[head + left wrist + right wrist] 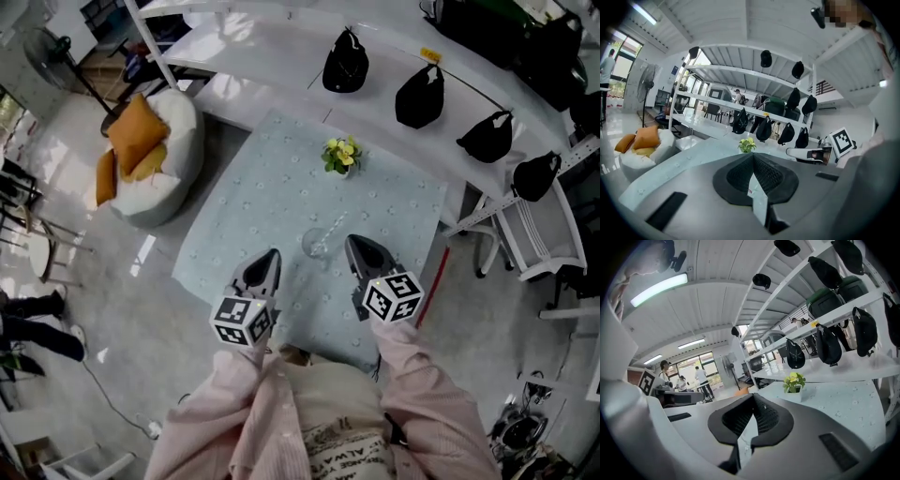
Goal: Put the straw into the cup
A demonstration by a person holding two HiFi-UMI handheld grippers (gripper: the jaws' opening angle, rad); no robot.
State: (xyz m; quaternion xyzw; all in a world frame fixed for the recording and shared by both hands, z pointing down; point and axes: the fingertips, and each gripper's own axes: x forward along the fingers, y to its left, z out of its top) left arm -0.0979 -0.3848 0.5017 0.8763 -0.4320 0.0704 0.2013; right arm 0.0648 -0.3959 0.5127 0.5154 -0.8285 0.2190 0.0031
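Evidently task all but done: clear cup (315, 244) stands on cloth-covered counter (253, 187), straw (334, 228) slanting up out of its rim, lower end apparently inside. Left gripper (269, 256) and right gripper (355, 244) flank cup on near side, neither touching it, jaws of both pressed together on nothing. Potted flower (341, 156) stands beyond. Judged remaining: nothing but withdrawing; straw's seating too small to confirm.

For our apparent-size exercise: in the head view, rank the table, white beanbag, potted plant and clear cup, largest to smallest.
1. table
2. white beanbag
3. potted plant and clear cup: look alike, unranked.
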